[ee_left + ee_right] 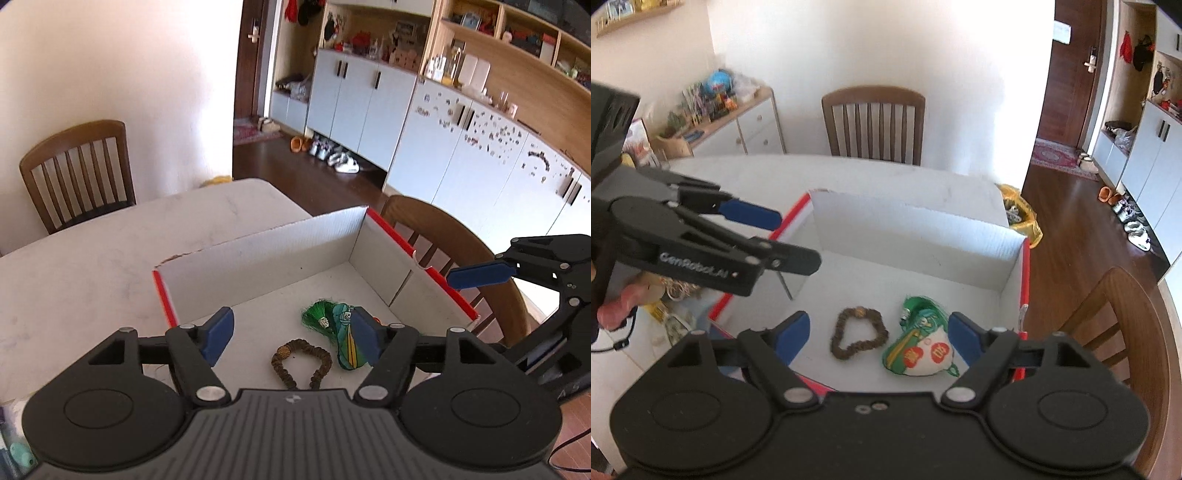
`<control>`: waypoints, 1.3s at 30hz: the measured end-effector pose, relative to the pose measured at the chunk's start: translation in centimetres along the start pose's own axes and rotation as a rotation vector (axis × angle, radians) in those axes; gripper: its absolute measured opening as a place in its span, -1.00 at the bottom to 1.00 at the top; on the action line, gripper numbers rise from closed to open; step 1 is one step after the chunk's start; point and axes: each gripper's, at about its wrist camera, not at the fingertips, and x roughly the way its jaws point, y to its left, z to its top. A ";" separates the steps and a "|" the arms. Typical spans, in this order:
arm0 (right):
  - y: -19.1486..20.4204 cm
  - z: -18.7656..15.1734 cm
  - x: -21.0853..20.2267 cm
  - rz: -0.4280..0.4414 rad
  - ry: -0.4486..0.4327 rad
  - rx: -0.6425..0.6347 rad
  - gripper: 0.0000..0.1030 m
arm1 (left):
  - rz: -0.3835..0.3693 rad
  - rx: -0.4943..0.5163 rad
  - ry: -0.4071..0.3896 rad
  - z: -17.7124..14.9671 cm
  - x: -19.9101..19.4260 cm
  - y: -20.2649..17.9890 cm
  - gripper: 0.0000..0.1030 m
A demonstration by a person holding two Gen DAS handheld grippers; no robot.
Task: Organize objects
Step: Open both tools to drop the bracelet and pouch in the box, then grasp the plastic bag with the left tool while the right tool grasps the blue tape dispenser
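A white cardboard box with red edges sits on the table. Inside lie a brown bead bracelet and a green embroidered pouch with a tassel. My left gripper is open and empty, held above the box over the bracelet; it also shows at the left of the right wrist view. My right gripper is open and empty above the box's near side; one of its fingers shows in the left wrist view over the box's right wall.
The white table carries the box. Wooden chairs stand at the far side and right side. Small clutter lies left of the box. A yellow bag is beyond the table.
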 end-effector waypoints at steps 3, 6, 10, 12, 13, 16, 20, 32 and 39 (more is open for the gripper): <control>0.8 0.0 -0.5 0.005 -0.024 0.004 0.66 | 0.012 -0.001 -0.032 -0.6 -1.6 0.4 0.45; 1.7 0.0 -1.0 0.011 -0.048 0.011 0.73 | 0.017 -0.011 -0.057 -1.1 -3.0 1.1 0.53; 3.1 0.0 -1.5 0.027 -0.070 0.023 0.85 | 0.016 -0.027 -0.074 -2.2 -4.8 2.2 0.64; 3.9 0.0 -1.8 0.032 -0.083 0.029 0.92 | 0.020 -0.032 -0.079 -3.0 -5.6 2.8 0.66; 4.3 -0.1 -1.8 0.033 -0.090 0.031 0.93 | 0.020 -0.035 -0.080 -3.4 -6.0 3.1 0.68; 5.7 -0.3 -2.1 0.033 -0.104 0.029 0.96 | 0.016 -0.051 -0.087 -4.5 -7.2 3.9 0.71; 7.4 -0.3 -2.3 0.045 -0.117 0.026 0.96 | 0.035 -0.062 -0.122 -6.2 -9.1 5.2 0.98; 13.4 -0.4 -1.1 0.066 -0.141 0.035 0.96 | 0.151 -0.154 -0.157 -10.3 -13.4 12.3 1.00; 16.7 -0.7 0.2 0.086 -0.122 0.025 0.96 | 0.234 -0.207 -0.166 -12.6 -15.1 17.1 1.00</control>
